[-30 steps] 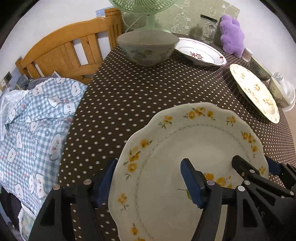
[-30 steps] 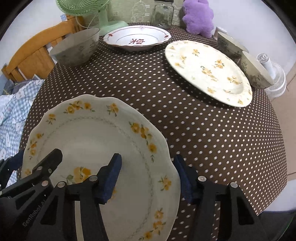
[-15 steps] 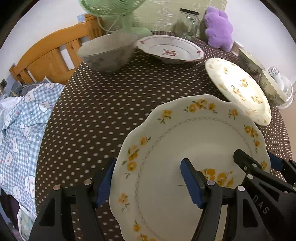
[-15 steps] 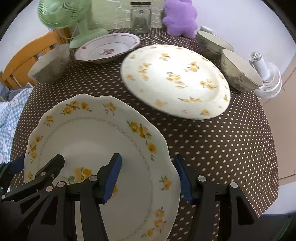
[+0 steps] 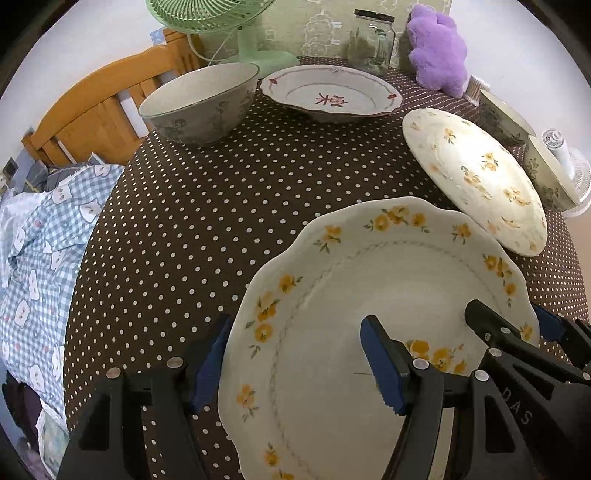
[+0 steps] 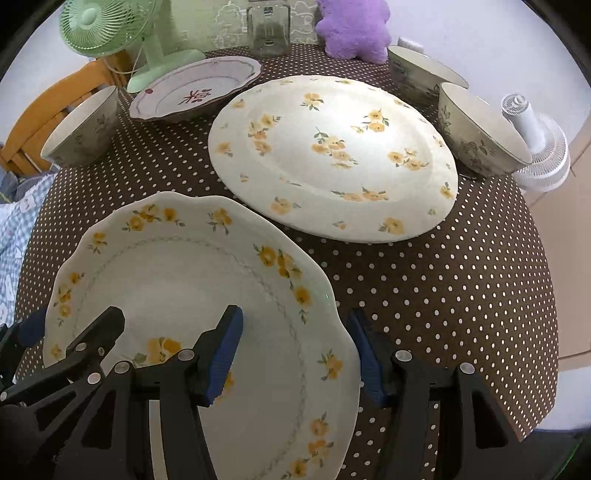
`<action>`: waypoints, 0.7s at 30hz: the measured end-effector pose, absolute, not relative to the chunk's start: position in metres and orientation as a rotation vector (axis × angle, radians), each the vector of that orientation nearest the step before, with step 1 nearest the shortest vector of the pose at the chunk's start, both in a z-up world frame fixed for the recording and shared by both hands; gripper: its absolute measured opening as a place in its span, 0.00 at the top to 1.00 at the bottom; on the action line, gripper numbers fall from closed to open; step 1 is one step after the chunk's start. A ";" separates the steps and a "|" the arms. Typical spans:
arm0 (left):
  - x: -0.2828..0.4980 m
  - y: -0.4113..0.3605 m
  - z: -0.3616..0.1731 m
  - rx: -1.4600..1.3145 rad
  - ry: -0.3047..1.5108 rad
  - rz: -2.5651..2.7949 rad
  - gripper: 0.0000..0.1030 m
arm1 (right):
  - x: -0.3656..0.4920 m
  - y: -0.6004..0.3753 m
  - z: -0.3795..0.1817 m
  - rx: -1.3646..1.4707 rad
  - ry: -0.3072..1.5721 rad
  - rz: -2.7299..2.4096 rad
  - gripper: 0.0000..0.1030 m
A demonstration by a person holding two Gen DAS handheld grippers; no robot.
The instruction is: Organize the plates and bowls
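Two grippers share one scalloped plate (image 5: 388, 314) with yellow flowers round its rim, held above the near part of the polka-dot tablecloth (image 5: 221, 206). The left gripper (image 5: 295, 365) straddles the plate's left edge, one blue pad on the upper face and the other at the rim beside or under it; the right gripper (image 6: 295, 354) does the same at the right edge. Both claws stand fairly wide, and whether the pads actually press the plate I cannot tell. Just beyond the held plate, to its right, lies a larger round plate (image 6: 332, 158) scattered with yellow blossoms, resting on the cloth. Past that, two grey floral bowls (image 6: 480, 129) sit side by side near the table's right edge, close to a small white fan (image 6: 535, 147). Farther back is a shallow dish with a red motif (image 5: 328, 94), and left of it a deep grey bowl (image 5: 199, 101). Along the far edge stand a green fan (image 5: 240, 29), a glass jar (image 5: 373, 44) and a purple plush toy (image 5: 439, 55). Off the left side are a wooden chair (image 5: 92, 107) and blue checked fabric (image 5: 40, 236).
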State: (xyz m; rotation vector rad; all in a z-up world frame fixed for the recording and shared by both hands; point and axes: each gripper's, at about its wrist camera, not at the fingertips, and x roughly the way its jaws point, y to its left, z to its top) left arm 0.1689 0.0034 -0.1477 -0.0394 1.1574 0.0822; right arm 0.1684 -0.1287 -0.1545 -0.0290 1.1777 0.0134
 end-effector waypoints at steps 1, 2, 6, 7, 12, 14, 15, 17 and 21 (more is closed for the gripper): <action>0.168 0.005 -0.148 -0.042 1.157 0.085 0.32 | 0.167 -0.128 -0.155 -0.029 1.177 0.017 0.40; 0.169 0.006 -0.148 -0.045 1.156 0.086 0.32 | 0.167 -0.127 -0.155 -0.029 1.177 0.020 0.40; 0.167 0.009 -0.148 -0.050 1.159 0.058 0.28 | 0.167 -0.123 -0.156 -0.029 1.173 0.012 0.38; 0.166 0.010 -0.148 -0.051 1.164 0.049 0.26 | 0.168 -0.123 -0.156 -0.026 1.175 0.008 0.38; 0.159 0.019 -0.127 -0.023 1.094 0.044 0.08 | 0.160 -0.120 -0.142 -0.061 1.133 -0.035 0.28; 0.159 0.022 -0.122 -0.024 1.094 0.011 0.08 | 0.155 -0.121 -0.130 -0.035 1.112 -0.057 0.26; 0.158 0.023 -0.117 -0.014 1.097 -0.016 0.08 | 0.153 -0.122 -0.125 -0.022 1.108 -0.065 0.26; 0.156 0.023 -0.107 0.013 1.079 -0.058 0.06 | 0.149 -0.124 -0.114 0.002 1.111 -0.070 0.26; 0.151 0.024 -0.088 0.040 1.019 -0.112 0.03 | 0.142 -0.126 -0.093 0.036 1.077 -0.091 0.26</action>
